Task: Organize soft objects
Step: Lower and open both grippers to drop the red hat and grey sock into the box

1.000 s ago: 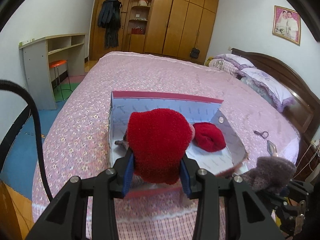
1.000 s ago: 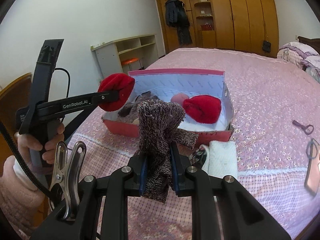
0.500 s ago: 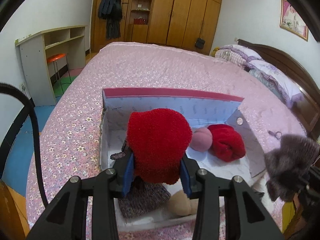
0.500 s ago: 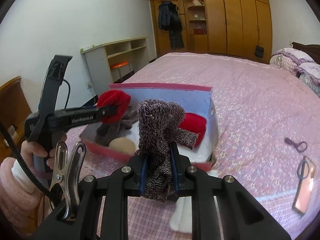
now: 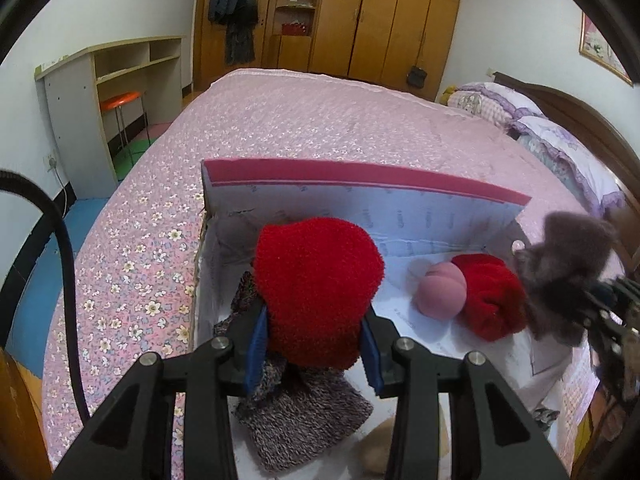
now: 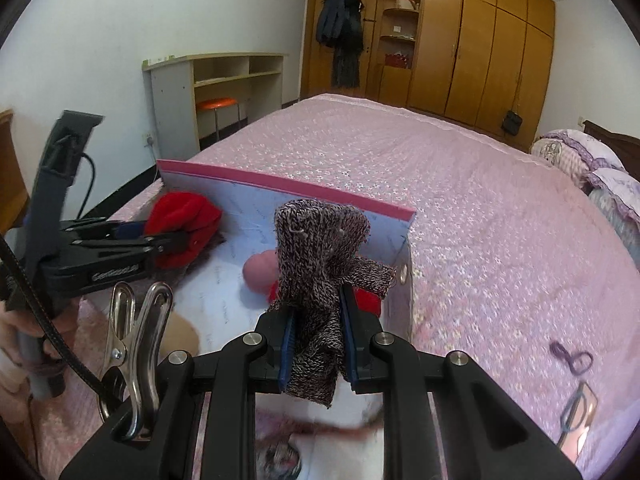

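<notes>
Jaws: left gripper [image 5: 312,354] clamps red sock [image 5: 316,292], right gripper [image 6: 318,344] clamps knit sock [image 6: 320,280], both above box [image 5: 360,176] rim

Both wrist cameras look steeply down, close over one shared box [image 5: 360,184] [image 6: 280,188] — left beside right.

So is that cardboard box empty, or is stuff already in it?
Not empty. The box already holds a red fuzzy item, a pink ball and a marled knit piece on its floor.
</notes>
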Available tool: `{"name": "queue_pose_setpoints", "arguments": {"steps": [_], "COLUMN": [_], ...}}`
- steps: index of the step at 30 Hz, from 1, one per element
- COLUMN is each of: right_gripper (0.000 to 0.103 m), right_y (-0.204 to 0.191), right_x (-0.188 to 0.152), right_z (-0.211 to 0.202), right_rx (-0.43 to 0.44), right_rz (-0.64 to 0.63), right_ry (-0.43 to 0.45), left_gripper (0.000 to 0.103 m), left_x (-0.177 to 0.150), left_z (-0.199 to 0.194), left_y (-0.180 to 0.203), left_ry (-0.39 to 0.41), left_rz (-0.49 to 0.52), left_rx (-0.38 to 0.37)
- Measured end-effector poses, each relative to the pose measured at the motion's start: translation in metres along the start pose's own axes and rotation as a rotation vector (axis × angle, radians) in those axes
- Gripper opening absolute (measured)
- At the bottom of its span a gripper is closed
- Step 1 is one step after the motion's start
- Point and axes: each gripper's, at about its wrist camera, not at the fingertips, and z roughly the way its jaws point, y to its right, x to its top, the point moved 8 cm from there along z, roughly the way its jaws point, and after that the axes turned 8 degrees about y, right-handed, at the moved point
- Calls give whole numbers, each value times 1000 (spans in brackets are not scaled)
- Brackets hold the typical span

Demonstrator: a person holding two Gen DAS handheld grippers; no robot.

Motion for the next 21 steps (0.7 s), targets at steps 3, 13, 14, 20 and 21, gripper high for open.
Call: {"name": "queue_pose_setpoints", "arguments": {"steps": [3, 13, 14, 20, 21], "right_gripper": [21, 21, 21, 21, 21], "right_y": [2, 14, 15, 21, 22], "right_x": [2, 0, -1, -14, -16], "right_z": [19, 61, 63, 72, 73], "right_rx": [0, -17, -14, 9, 10], "right_rz": [-7, 2, 6, 42, 48], "right_ry": [-25, -71, -74, -109, -109], "left_gripper": [42, 44, 44, 44, 45], "left_x": [2, -1, -1, -6, -6], "left_z": [5, 14, 14, 14, 14], "left_y": [0, 4, 5, 8, 9], "left_ry": [-4, 0, 1, 6, 6], "left_rz": [-5, 37, 42, 66, 71], "left_rx": [-1, 26, 28, 43, 46]}}
